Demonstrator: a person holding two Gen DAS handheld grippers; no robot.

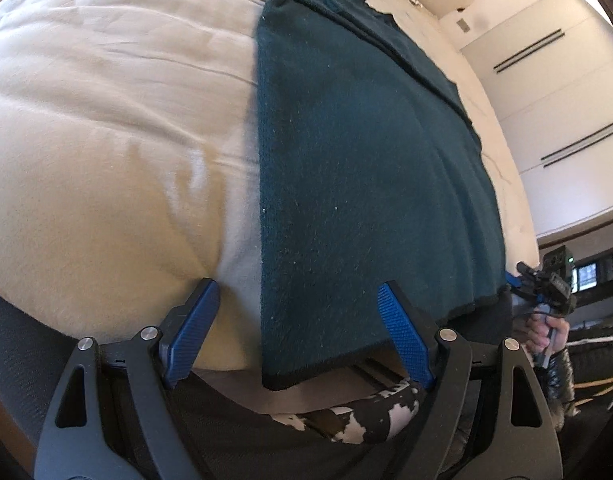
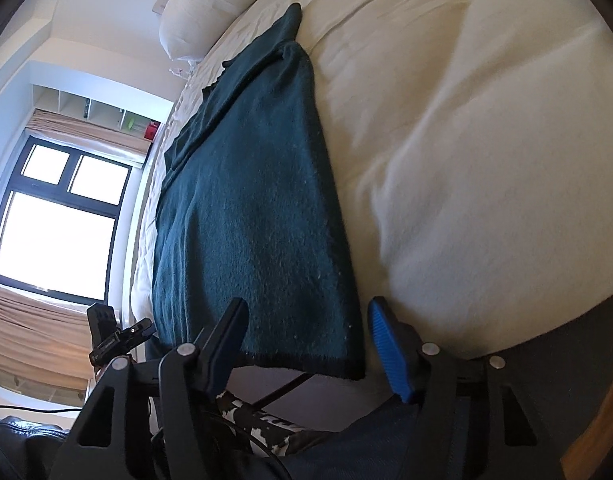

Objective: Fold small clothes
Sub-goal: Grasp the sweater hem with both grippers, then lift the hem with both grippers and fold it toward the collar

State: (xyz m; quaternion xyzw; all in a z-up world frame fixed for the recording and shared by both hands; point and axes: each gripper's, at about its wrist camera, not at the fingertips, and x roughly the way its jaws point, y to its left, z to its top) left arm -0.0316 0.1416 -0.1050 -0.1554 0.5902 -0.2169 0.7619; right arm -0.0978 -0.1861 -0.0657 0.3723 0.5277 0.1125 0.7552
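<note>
A dark teal knitted garment [image 1: 366,168] [image 2: 250,208] lies lengthwise on the cream bed cover [image 1: 106,140] [image 2: 466,140], with its black-edged near hem at the bed's front edge. My left gripper [image 1: 297,286] stands open over the hem's left corner, its blue pads [image 1: 402,332] wide apart and not pressing the cloth. My right gripper [image 2: 308,302] is open around the hem's right corner; the cloth lies between its fingers without being pinched. In the left wrist view a hand holds the right gripper [image 1: 546,284] at the far right.
A white pillow [image 2: 194,12] lies at the bed's far end. A bright window [image 2: 58,220] with tan curtains and a wall shelf [image 2: 98,112] stand left of the bed. White wardrobe panels [image 1: 546,100] line the other side. A person's black-and-white patterned leg [image 1: 366,416] is below the bed's edge.
</note>
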